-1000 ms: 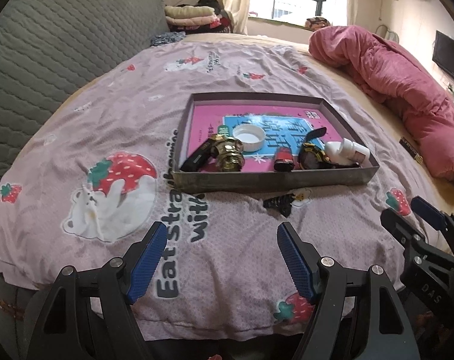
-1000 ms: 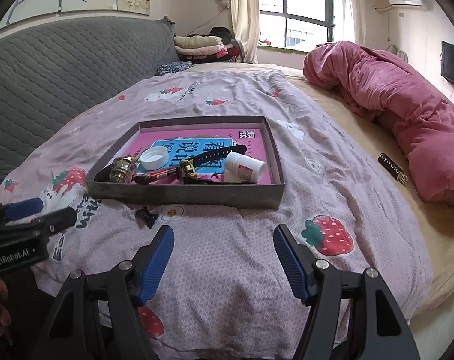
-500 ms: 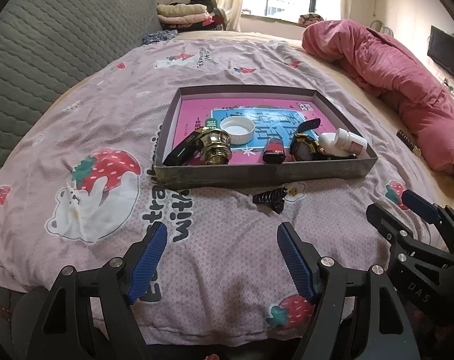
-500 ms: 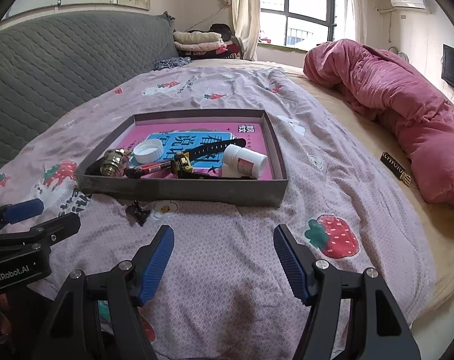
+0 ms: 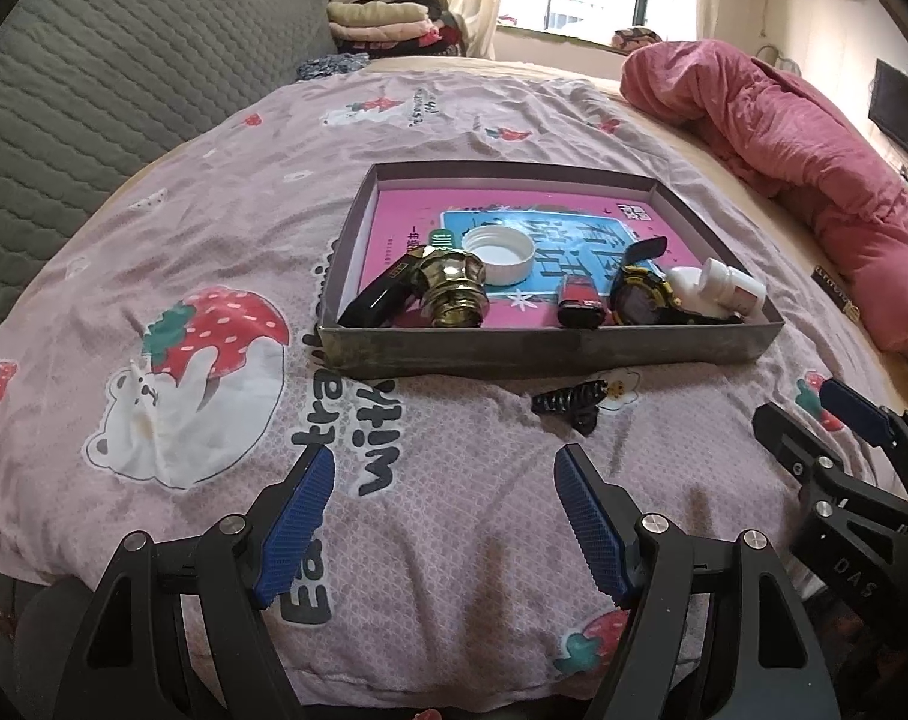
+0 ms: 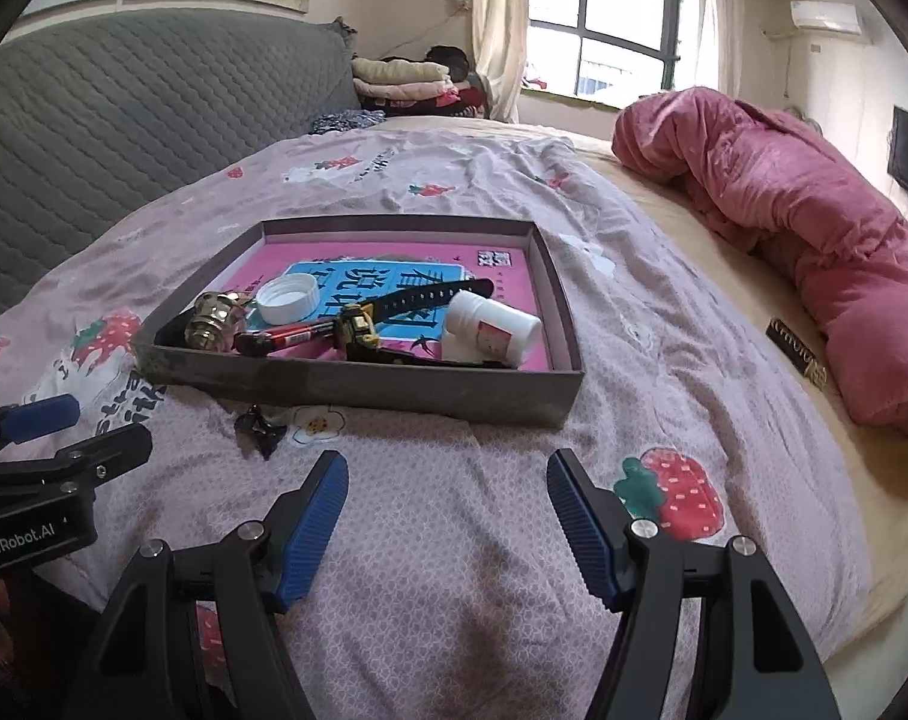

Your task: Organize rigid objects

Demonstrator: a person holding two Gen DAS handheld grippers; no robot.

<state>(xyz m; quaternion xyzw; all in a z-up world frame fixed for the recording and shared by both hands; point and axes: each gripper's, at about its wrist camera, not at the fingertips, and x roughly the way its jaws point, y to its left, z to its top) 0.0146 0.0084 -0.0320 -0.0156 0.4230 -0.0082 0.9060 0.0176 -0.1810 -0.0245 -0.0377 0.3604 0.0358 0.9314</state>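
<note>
Both grippers are hovering wide apart and empty over the bedsheet, short of the tray.

Left gripper [image 5: 441, 516] and right gripper [image 6: 447, 519] are each gaping with nothing between the blue pads, side by side, their rear halves running out of the bottom of each view. A black hair clip [image 5: 574, 401] is lying on the sheet [image 5: 429, 120] just outside the near wall of the tray [image 5: 550, 348], ahead of the left gripper and slightly to its right; its shape is hard to read in the right view. Inside, a brass knob [image 5: 450, 289], white cap [image 5: 500, 252], red lighter [image 5: 578, 303], watch [image 5: 640, 297] and white bottle [image 5: 724, 288] are crowding the near edge, partly hidden by the wall.
</note>
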